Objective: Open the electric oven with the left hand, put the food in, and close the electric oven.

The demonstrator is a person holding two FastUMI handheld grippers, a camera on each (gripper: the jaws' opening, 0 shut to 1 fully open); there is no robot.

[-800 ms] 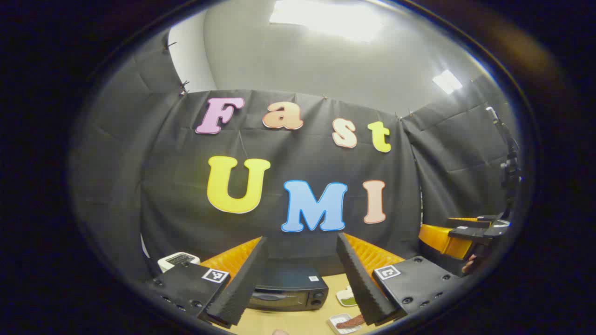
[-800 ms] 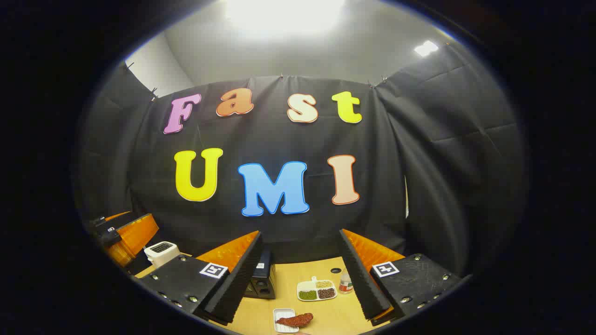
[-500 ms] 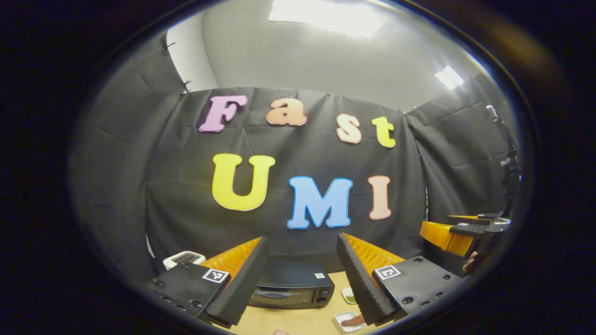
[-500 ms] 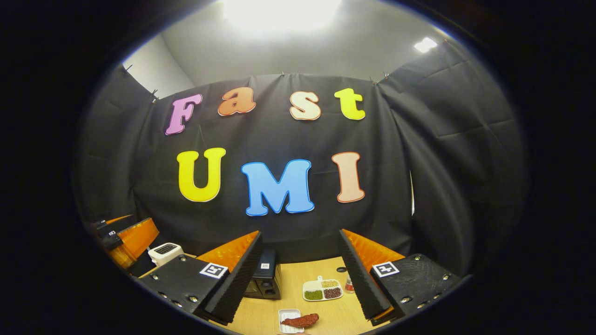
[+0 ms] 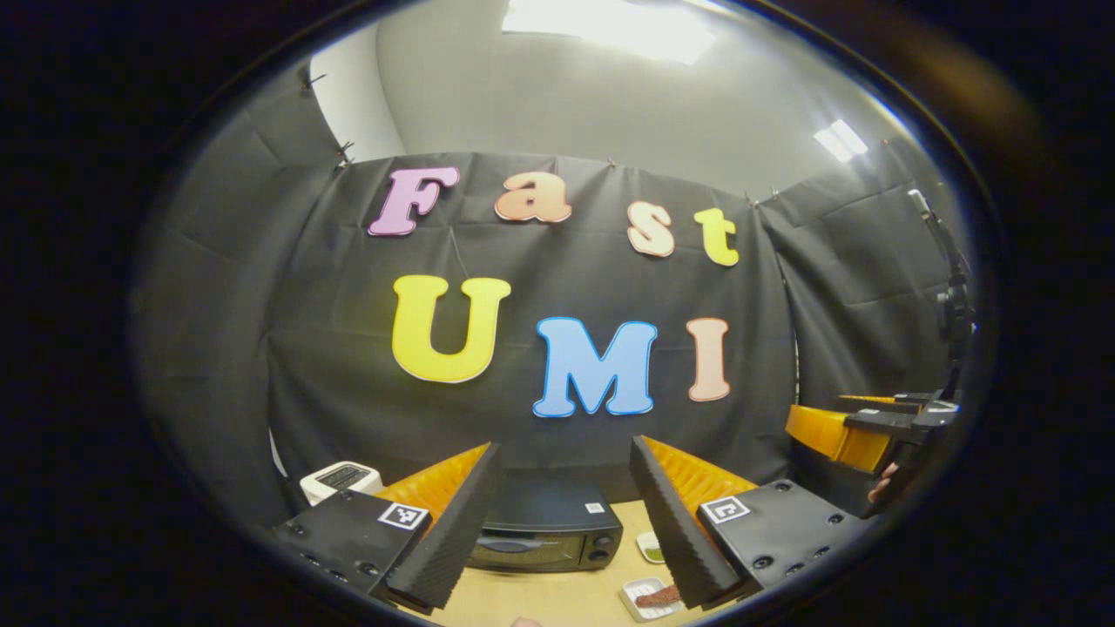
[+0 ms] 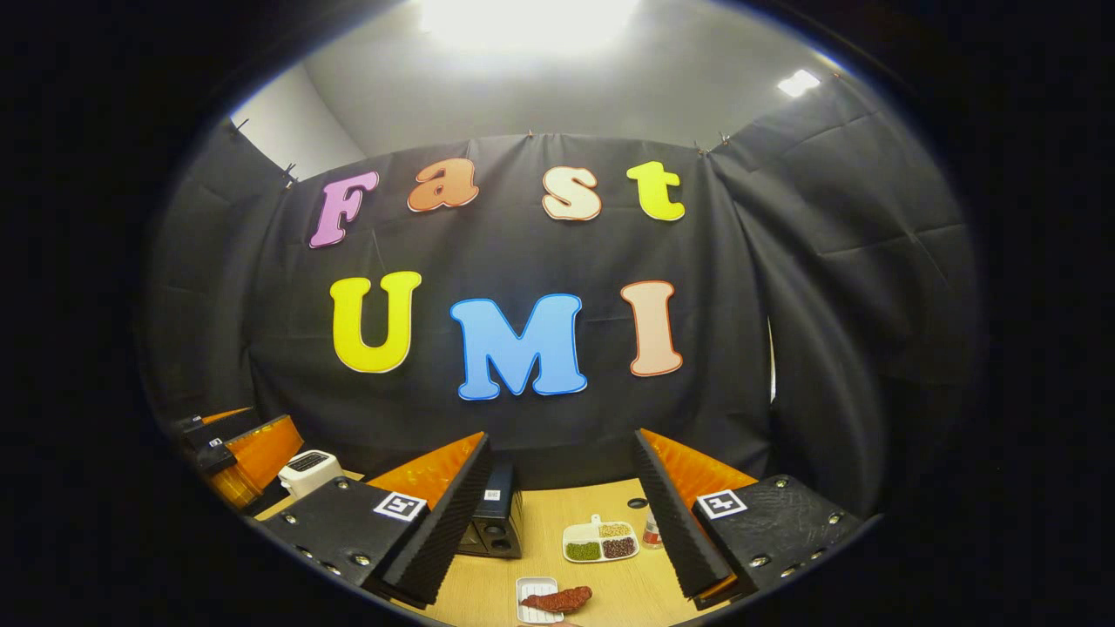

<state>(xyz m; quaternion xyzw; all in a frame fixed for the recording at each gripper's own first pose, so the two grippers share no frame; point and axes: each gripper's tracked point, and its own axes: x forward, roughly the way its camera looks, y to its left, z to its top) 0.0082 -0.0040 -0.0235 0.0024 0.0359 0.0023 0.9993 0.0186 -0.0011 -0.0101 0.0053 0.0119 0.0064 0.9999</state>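
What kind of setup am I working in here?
Probably a staged kitchen booth for recording, not a real kitchen: black cloth wall, wooden table with an electric oven and a small tray of food.

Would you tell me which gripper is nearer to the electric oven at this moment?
Left. The left gripper hangs open directly facing the electric oven, framed between its fingers. The right gripper is off to the oven's right, nearer the food.

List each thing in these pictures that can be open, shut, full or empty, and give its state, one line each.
Oven: door shut.
Left gripper: open, holding nothing.
Right gripper: open, holding nothing.
Small white tray: holds a reddish piece of food.
Divided dish: compartments filled with green, brown and pale grains.
Small bottle: upright; cap state unclear.
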